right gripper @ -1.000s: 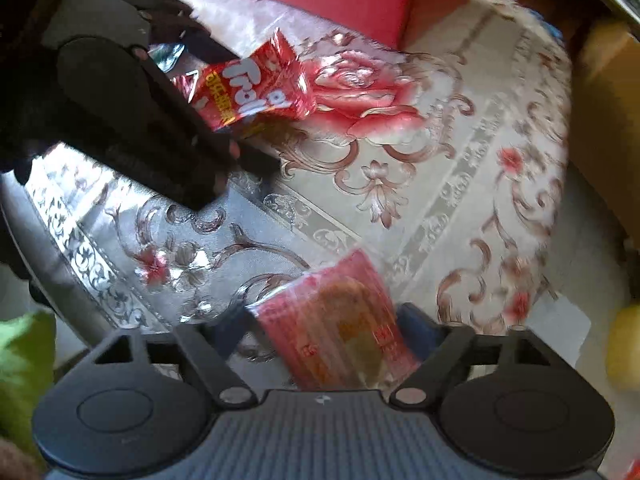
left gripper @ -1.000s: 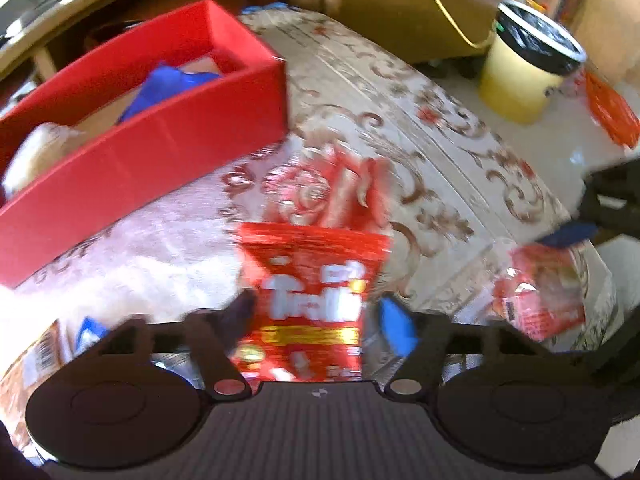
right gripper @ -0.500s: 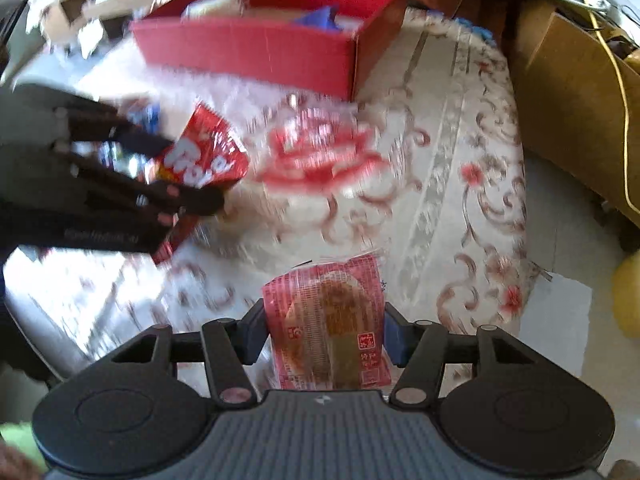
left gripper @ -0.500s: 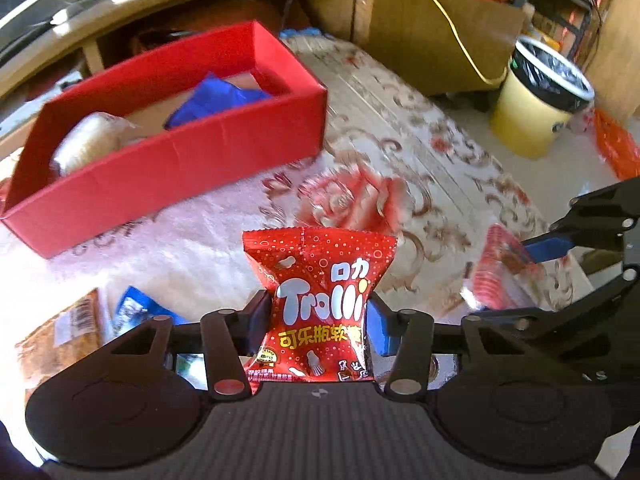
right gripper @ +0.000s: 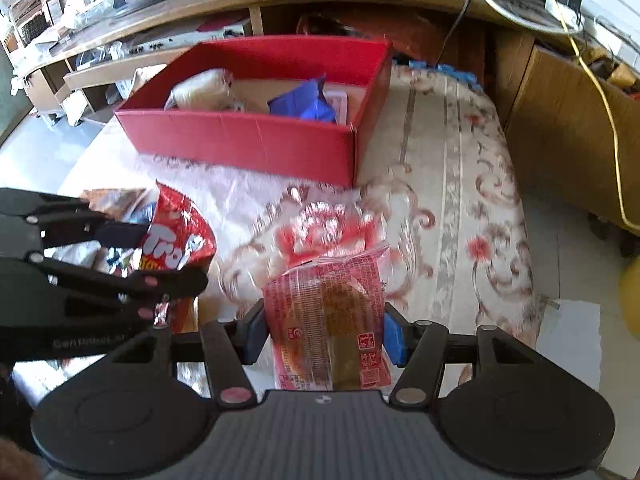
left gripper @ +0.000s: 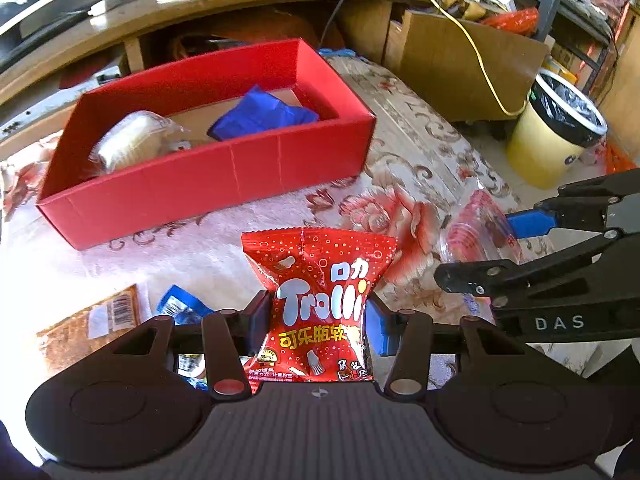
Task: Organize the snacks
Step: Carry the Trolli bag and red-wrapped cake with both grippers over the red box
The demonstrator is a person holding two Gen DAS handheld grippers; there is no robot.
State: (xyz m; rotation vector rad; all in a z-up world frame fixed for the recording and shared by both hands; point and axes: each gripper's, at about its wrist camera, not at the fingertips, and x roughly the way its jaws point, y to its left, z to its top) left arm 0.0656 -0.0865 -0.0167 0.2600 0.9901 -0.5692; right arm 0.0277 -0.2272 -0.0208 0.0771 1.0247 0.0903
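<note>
My left gripper is shut on a red Trolli candy bag and holds it above the floral tablecloth, in front of the red box. My right gripper is shut on a red-wrapped pastry packet, to the right of the left one. The red box lies ahead in both views and holds a clear-wrapped bun and a blue packet. The Trolli bag also shows in the right wrist view, and the pastry packet in the left wrist view.
A brown snack packet and a small blue packet lie on the table at the left. A yellow bin stands on the floor to the right, past the table edge. A wooden desk with cables runs behind the box.
Both grippers have lifted their packets off the table and tilted up, so the red box sits more fully in view. Both stayed shut on their packets.
</note>
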